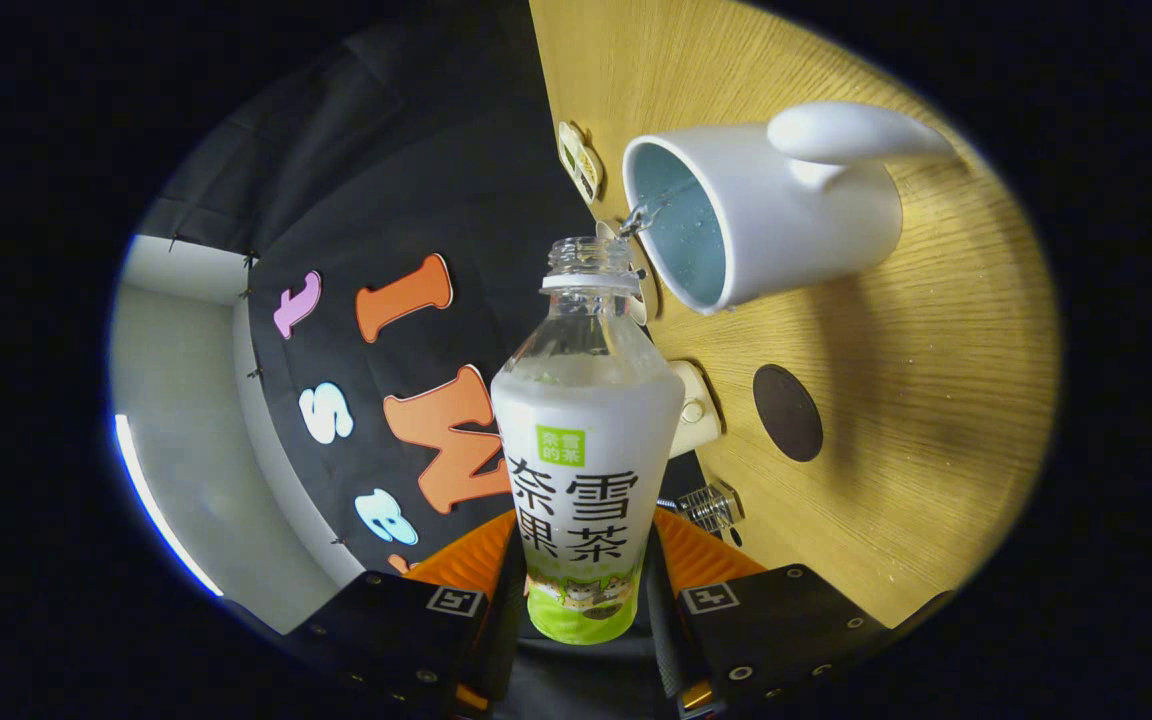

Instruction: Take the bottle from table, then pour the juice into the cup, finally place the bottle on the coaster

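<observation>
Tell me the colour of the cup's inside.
Pale blue inside the white cup, seen in the gripper view.

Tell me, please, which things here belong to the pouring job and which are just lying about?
Job: bottle gripped in the claw, tipped toward the white cup; dark round coaster on the table.
Lying about: small cream tag past the cup; clear cap near the fingers.

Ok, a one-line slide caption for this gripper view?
Gripper shut on uncapped bottle, tipped toward white cup on wooden table.
</observation>
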{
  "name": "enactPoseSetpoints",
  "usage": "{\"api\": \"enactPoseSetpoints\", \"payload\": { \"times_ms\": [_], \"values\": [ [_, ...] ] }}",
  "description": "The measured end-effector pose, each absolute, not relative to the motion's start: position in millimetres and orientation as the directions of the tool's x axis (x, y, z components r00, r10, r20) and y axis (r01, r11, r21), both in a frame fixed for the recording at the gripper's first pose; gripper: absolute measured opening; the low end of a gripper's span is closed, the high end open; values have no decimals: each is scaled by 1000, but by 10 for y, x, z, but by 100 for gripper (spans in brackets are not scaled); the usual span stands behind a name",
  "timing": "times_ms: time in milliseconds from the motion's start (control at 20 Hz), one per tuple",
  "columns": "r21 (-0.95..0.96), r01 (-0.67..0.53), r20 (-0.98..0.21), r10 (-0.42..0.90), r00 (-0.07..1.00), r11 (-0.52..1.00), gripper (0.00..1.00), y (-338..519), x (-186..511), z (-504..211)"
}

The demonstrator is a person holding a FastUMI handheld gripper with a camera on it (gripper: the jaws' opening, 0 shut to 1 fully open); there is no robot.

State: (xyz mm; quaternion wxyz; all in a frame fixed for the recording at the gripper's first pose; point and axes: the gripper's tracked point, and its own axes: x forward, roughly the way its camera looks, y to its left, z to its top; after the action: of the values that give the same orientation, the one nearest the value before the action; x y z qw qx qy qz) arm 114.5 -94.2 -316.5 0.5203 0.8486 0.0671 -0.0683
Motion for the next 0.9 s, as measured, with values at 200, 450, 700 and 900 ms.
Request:
{"api": "enactPoseSetpoints", "payload": {
  "times_ms": [200, 450, 700, 900],
  "values": [
    [855, 161, -168, 29, 985, -493, 57, -955, 1151, -3100],
    [836, 131, -147, 14, 989, -532, 57, -947, 1166, -3047],
    [798, 96, -124, -6, 992, -595, 57, -987, 1194, -2969],
    [781, 92, -131, -18, 991, -618, 57, -1008, 1218, -2958]
  ]
}}
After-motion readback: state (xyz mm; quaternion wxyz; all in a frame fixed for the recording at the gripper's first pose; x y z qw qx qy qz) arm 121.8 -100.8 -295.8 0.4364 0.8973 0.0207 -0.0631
